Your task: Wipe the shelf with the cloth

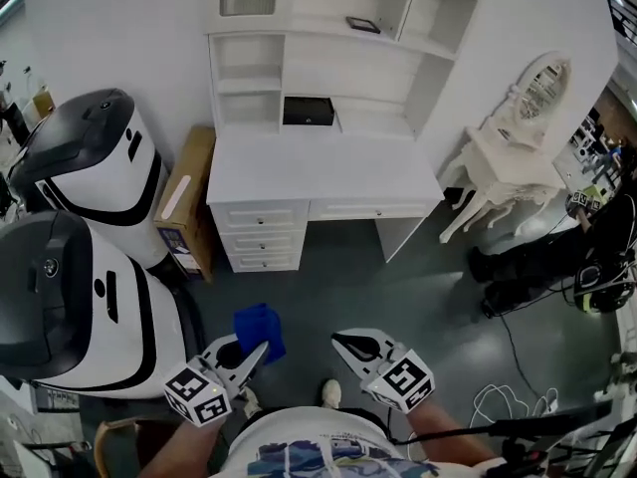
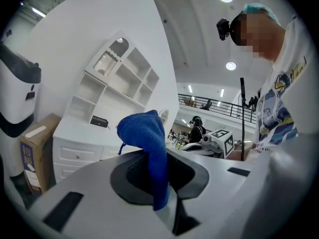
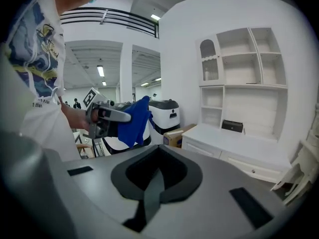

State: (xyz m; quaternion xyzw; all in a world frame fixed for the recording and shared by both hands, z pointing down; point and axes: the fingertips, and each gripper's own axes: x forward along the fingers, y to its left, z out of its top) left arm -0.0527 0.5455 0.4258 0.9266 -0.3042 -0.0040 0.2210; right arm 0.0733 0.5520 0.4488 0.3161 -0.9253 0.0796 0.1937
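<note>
A person stands on a dark grey floor (image 1: 348, 282), looking down at two hand-held grippers. The left gripper (image 1: 259, 353) has its jaws clamped on a blue cloth (image 1: 259, 330). The cloth bunches above the jaw tips, and one end hangs down between them in the left gripper view. The right gripper (image 1: 340, 343) holds nothing, and its jaws are pressed together. The two grippers sit side by side, near each other but not touching.

Ahead, well apart from both grippers, a white desk (image 1: 318, 172) stands against a white wall, with drawers along its front edge. A white shelf unit (image 1: 333, 63) of open compartments rises from the desk's back edge. A small black box (image 1: 309, 111) sits in a lower compartment, and a flat dark item (image 1: 363, 25) lies on a higher shelf.

A cardboard box (image 1: 184, 202) leans just beside the desk's left side. Two large white-and-black machines (image 1: 85, 162) crowd the left edge of the head view. A white ornate table (image 1: 508, 167) stands to the right of the desk, and cables (image 1: 503, 398) trail on the floor at the right. The floor between the person and the desk front is bare.
</note>
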